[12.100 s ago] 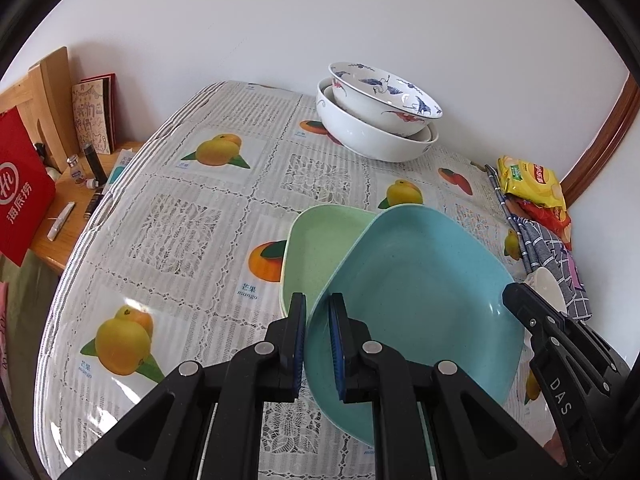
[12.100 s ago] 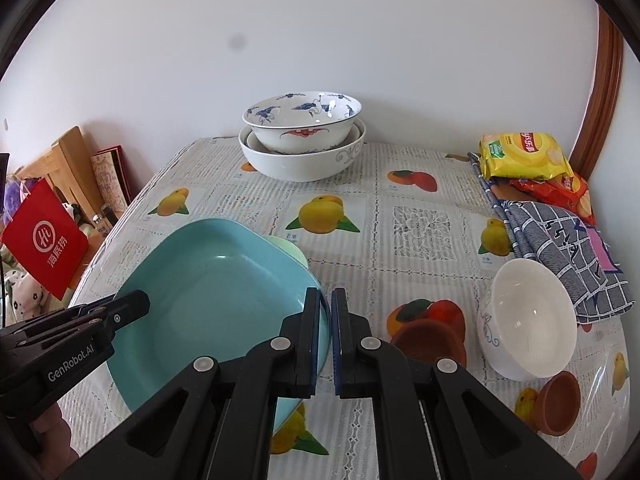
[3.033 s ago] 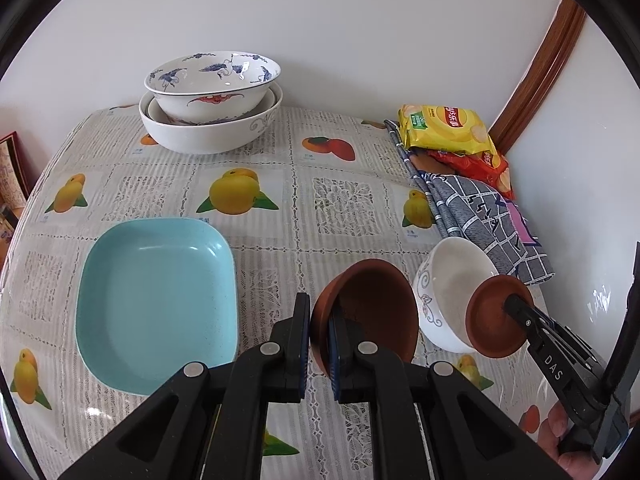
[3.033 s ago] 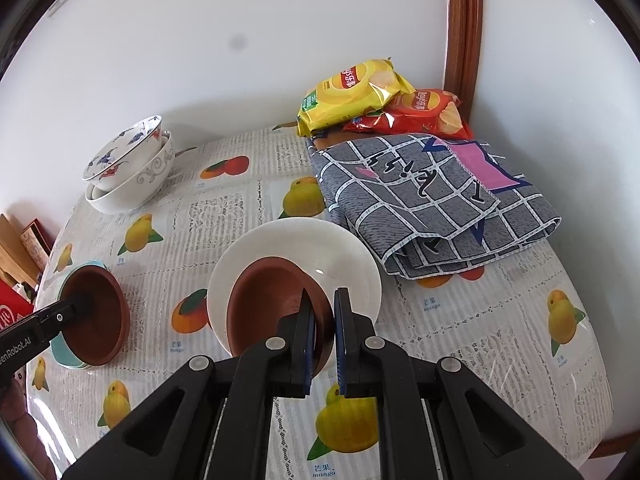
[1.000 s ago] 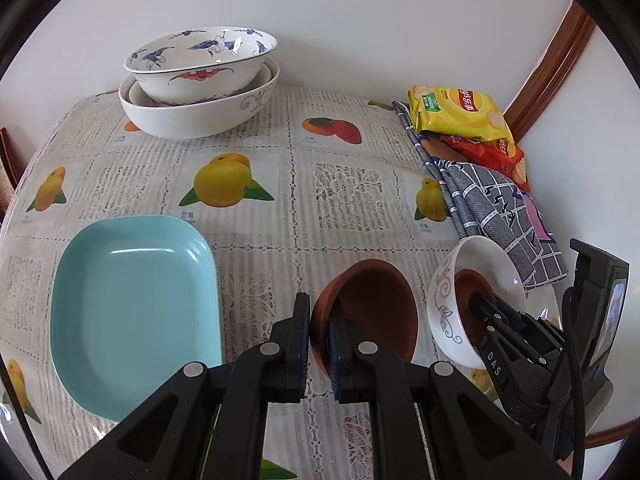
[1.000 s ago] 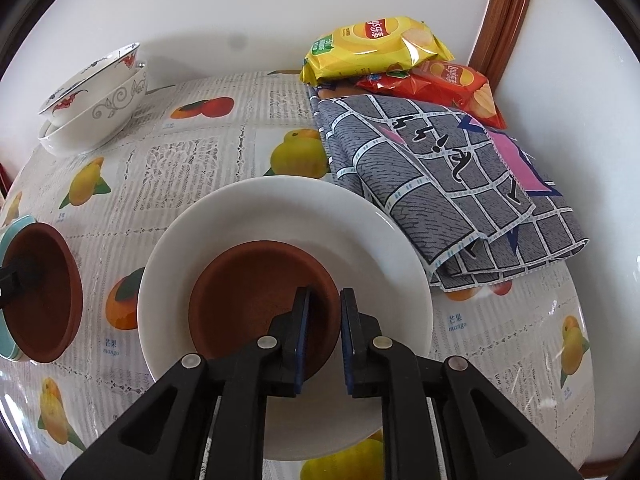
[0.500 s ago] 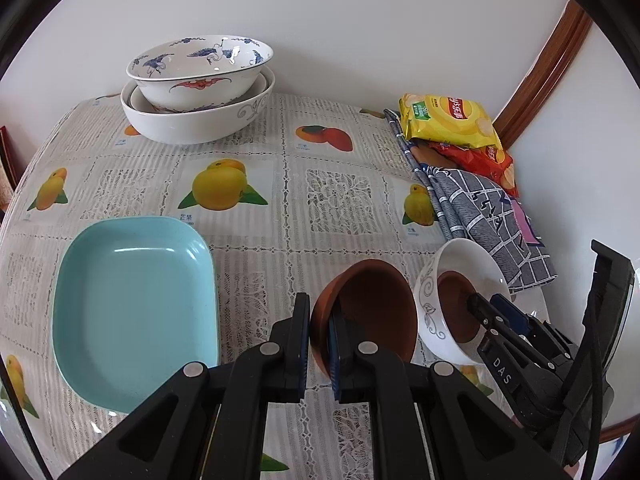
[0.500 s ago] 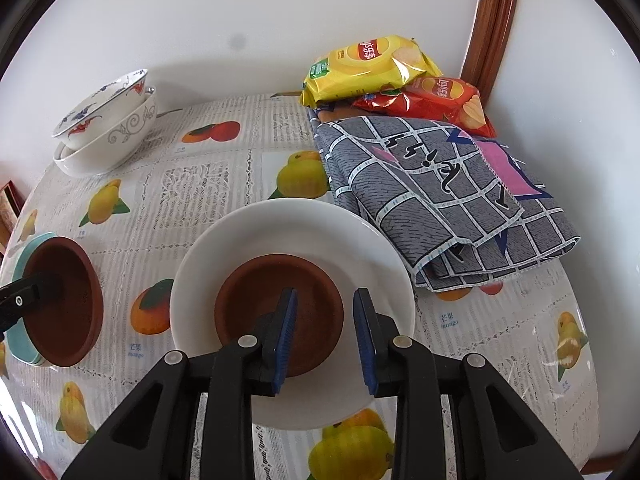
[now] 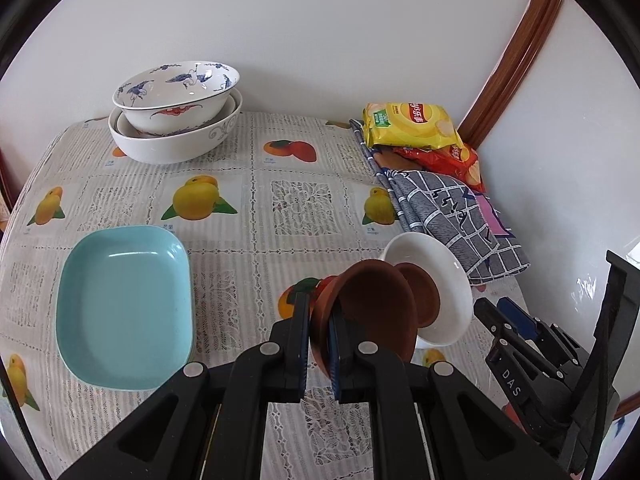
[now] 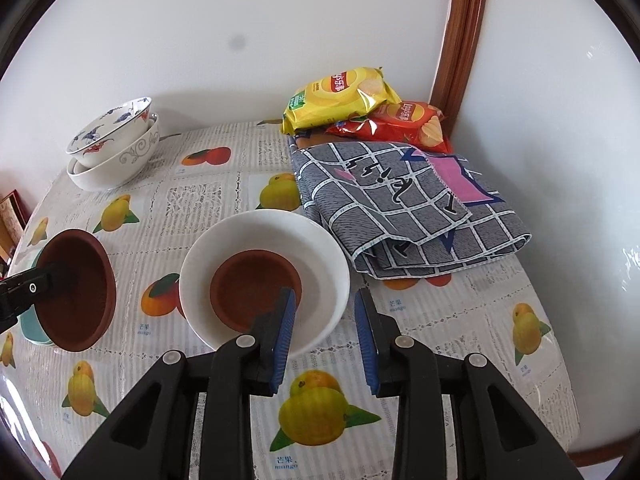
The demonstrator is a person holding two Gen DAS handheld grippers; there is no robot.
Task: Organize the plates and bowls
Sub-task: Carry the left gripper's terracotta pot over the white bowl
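On right gripper [image 9: 506,322]: "DAS"

Walls: plain white wall [image 9: 320,20] ahead of the gripper.
Trim: brown wooden strip [image 10: 460,40] in the corner, ahead and right.
Table: fruit-print lace cloth [image 9: 300,204] beneath, daylit.

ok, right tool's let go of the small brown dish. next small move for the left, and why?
Probably carry the larger brown bowl right and lower it onto the small brown dish in the white bowl. The left tool is clamped on its rim, held off the table, and the right tool stands open with nothing between its pads, clear of the dish.
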